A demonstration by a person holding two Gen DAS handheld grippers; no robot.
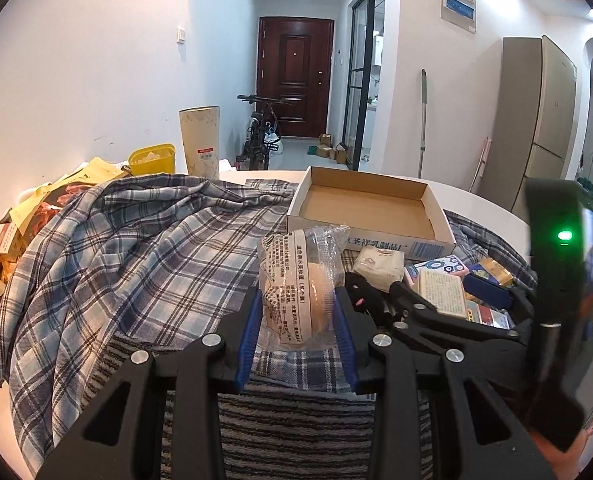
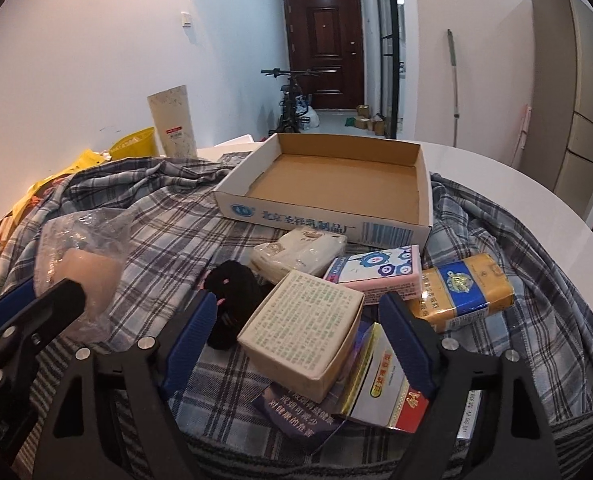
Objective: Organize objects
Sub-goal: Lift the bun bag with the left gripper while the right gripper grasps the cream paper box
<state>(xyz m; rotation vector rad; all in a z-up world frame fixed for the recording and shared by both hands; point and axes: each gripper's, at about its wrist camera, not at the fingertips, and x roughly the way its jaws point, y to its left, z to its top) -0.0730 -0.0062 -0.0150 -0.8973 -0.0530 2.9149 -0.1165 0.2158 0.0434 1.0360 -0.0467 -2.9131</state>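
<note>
I am holding a clear plastic packet (image 1: 298,280) in my left gripper (image 1: 299,320), the jaws narrow and pressing on its crinkled sides, lifted just above the plaid cloth (image 1: 136,240). My right gripper (image 2: 296,340) is standing with its jaws wide around a beige printed carton (image 2: 302,326); the pads (image 2: 404,336) are not yet touching it, so nothing is gripped there. The open cardboard tray (image 2: 320,216), empty, is sitting beyond the pile on the worktop (image 2: 516,184), and I judge it to be where these things are going.

To take the carton well, I am thinking to centre it between the pads and close on its two long sides, since it is lying tilted on a red-and-white pack (image 2: 388,392) and could slip or drag that pack along. A black knitted thing (image 2: 232,304) is lying touching my left pad, so it may snag. A white tissue pack (image 2: 300,252), a pink flowered pack (image 2: 380,276) and a yellow-and-blue pack (image 2: 464,292) are crowding the path to the tray, just before its near wall. A tall cream cylinder (image 1: 200,140) and a yellow tub (image 1: 152,160) are standing well apart at the back.
</note>
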